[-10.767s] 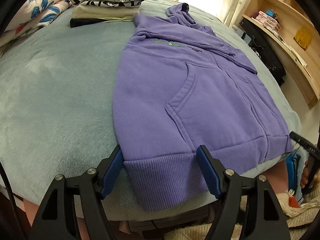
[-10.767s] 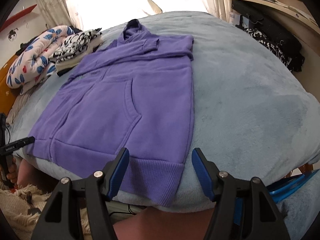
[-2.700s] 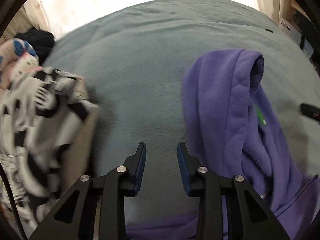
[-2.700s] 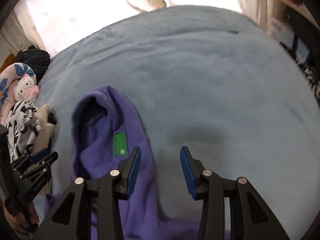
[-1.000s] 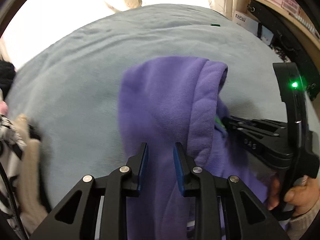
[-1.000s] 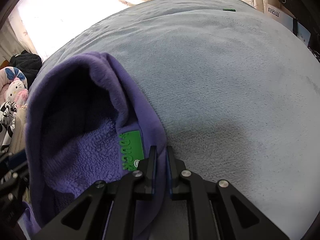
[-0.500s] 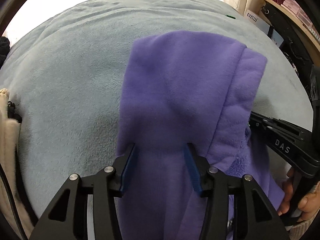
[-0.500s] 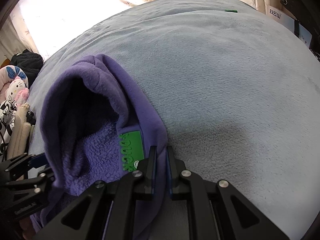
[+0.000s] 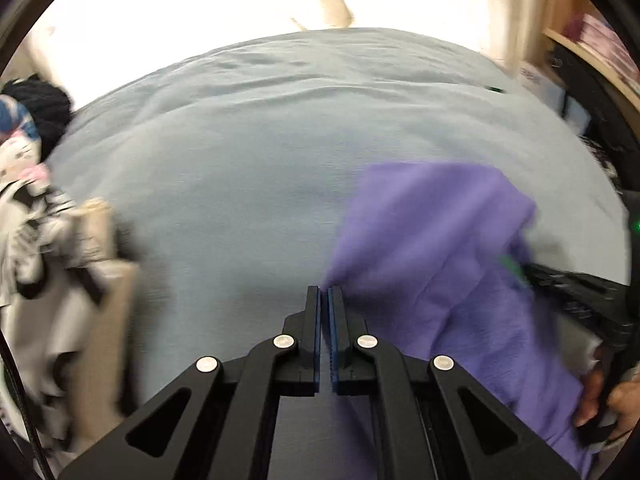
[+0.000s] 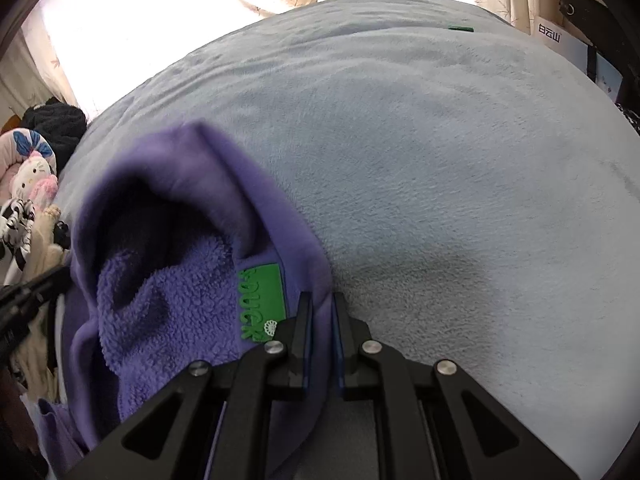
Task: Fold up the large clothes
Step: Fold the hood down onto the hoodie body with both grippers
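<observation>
Now purple hoodie (image 10: 192, 300) collar between clamped right hand-held gripper (image 10: 319, 308) pads — left (image 9: 324, 300) closed.

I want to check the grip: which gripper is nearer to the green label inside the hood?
Right. The right gripper is shut on the purple hoodie right beside the green label. The left gripper is shut at the hood's far edge.

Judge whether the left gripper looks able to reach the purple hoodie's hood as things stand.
Probably yes: the left gripper sits shut at the hood's left edge, with only bare blue-grey blanket alongside; it would need to open first.
</observation>
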`<control>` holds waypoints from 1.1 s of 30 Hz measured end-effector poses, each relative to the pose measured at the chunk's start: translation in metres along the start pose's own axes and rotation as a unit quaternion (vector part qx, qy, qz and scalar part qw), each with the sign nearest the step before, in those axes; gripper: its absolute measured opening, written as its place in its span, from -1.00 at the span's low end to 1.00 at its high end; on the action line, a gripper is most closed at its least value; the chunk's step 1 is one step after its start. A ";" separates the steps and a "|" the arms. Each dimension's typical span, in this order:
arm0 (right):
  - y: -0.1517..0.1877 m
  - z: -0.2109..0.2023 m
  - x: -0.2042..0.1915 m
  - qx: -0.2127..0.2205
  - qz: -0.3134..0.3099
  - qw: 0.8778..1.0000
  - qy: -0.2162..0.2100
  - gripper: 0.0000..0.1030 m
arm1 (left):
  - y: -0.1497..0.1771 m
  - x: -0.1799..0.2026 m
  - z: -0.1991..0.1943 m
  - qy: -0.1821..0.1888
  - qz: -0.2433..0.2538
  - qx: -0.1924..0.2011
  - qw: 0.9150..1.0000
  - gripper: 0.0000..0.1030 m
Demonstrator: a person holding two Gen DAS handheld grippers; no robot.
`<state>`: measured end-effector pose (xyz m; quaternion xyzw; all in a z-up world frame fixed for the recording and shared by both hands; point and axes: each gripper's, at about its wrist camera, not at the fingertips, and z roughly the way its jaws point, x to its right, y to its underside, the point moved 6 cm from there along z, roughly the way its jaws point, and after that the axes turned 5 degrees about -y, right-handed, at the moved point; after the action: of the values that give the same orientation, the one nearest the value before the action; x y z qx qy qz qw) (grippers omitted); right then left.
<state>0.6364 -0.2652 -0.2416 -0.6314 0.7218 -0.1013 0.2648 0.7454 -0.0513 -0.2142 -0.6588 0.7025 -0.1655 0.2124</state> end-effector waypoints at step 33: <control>-0.016 -0.070 -0.017 0.041 -0.024 0.998 -0.047 -0.85 | 0.014 0.000 -0.036 0.043 -0.046 0.018 0.998 -0.93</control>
<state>0.6157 -0.2650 -0.1704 -0.6410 0.6886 -0.1073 0.3216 0.7142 -0.0515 -0.1904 -0.6790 0.6764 -0.2162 0.1863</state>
